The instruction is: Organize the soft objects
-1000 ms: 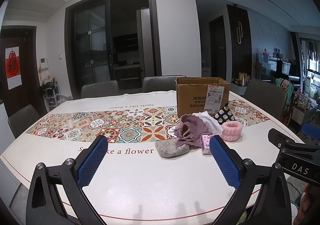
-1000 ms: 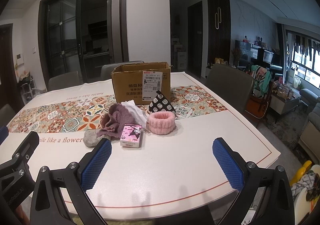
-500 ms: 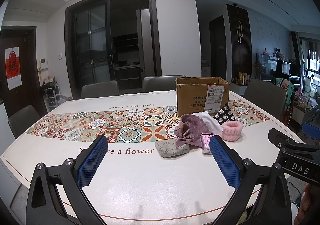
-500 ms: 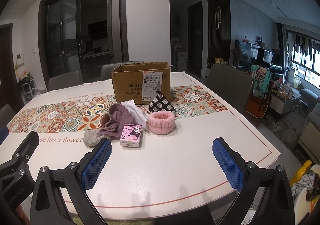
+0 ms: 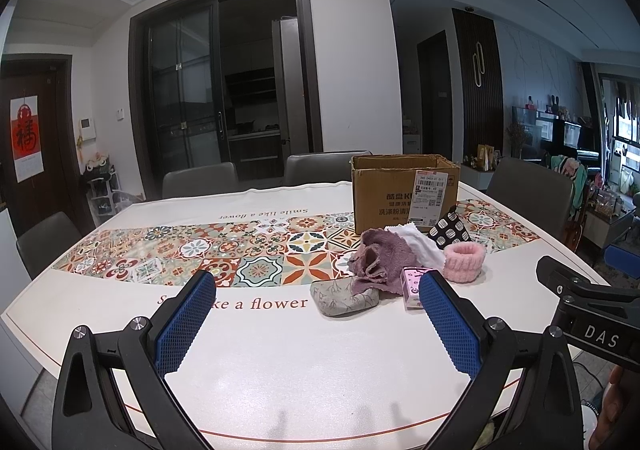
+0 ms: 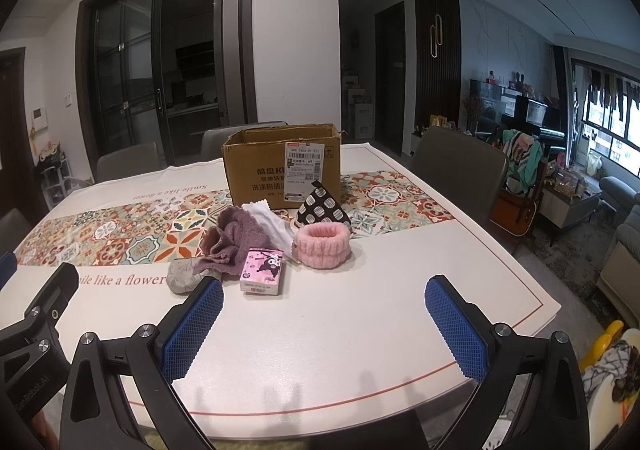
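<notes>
So far nothing is sorted, as judged from the layout: every soft item is seen loose on the desk (image 6: 360, 330), none visibly in the cardboard box (image 6: 280, 166); the box interior is hidden from both views. All picks are judged left to do.

Nearest, the left tongs (image 5: 316, 310) are spread wide, nothing held, nothing touched, hovering over bare desk near the front edge. The right tongs (image 6: 324, 314) are likewise spread wide and empty, apart from every item.

Next out, the pink tissue pack (image 6: 262, 271) is found closest to the right tongs, lying flat. Just beside it on its left, the grey pouch (image 5: 344, 296) is partly covered by the purple towel (image 6: 232, 240), which is crumpled and touching both. The pink fluffy headband (image 6: 323, 244) is set just right of the tissue pack, standing as a ring.

Farther back, the white cloth (image 6: 268, 224) is tucked between towel and headband, and the black dotted pouch (image 6: 324, 206) is leaning by the box front; contact cannot be told. The box is placed behind the pile, top open, on the patterned runner (image 5: 200, 250).

The tissue pack or the headband is judged the easiest first pick.
</notes>
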`<action>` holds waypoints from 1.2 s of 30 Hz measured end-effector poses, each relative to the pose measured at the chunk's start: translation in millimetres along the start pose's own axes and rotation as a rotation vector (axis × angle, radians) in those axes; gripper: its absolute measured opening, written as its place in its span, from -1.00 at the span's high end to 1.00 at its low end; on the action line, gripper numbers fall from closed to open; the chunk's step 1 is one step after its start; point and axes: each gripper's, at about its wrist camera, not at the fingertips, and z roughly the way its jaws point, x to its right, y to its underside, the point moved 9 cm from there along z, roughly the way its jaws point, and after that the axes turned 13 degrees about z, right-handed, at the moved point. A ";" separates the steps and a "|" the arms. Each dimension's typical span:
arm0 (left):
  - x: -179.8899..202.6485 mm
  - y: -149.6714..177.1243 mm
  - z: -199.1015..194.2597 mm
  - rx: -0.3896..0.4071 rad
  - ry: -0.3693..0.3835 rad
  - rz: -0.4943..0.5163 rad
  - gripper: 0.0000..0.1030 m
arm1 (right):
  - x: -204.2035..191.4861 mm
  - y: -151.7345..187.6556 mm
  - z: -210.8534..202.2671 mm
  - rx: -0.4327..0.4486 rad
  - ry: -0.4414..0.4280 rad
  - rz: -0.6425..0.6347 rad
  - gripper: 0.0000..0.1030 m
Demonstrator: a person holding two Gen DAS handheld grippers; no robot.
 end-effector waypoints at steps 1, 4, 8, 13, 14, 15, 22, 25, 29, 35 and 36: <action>0.0 0.0 -0.1 0.000 0.000 0.000 -1.00 | 0.0 -0.1 0.0 0.000 0.000 0.000 -0.99; 0.1 0.0 0.0 0.000 -0.001 0.000 -1.00 | 0.1 0.0 0.1 0.000 0.000 0.000 -0.99; 0.0 0.0 0.0 0.000 0.001 0.000 -1.00 | 0.0 0.7 0.4 0.000 0.000 0.000 -0.99; 0.4 2.1 1.6 -0.007 0.004 -0.002 -1.00 | -0.4 1.7 1.0 -0.002 -0.001 0.000 -0.99; 0.3 2.9 2.7 -0.009 0.005 -0.002 -1.00 | -0.9 1.4 1.8 -0.004 -0.002 -0.001 -0.99; 0.2 3.8 4.3 -0.011 0.005 0.000 -1.00 | -1.6 1.3 2.9 -0.007 -0.001 -0.002 -0.99; -2.6 16.5 29.6 -0.041 0.039 0.036 -1.00 | -13.3 8.3 23.8 -0.039 -0.011 -0.019 -0.99; -7.3 23.9 43.6 -0.051 0.051 0.035 -1.00 | -22.8 10.2 41.6 -0.052 -0.021 -0.026 -0.99; -11.5 31.3 63.0 -0.063 0.078 0.032 -1.00 | -35.5 13.5 59.4 -0.071 -0.032 -0.039 -0.99; -17.6 41.8 94.1 -0.078 0.096 0.051 -1.00 | -57.7 21.4 88.6 -0.109 -0.047 -0.057 -0.99; -18.5 43.7 99.8 -0.086 0.098 0.053 -1.00 | -60.0 22.5 93.4 -0.114 -0.045 -0.060 -0.99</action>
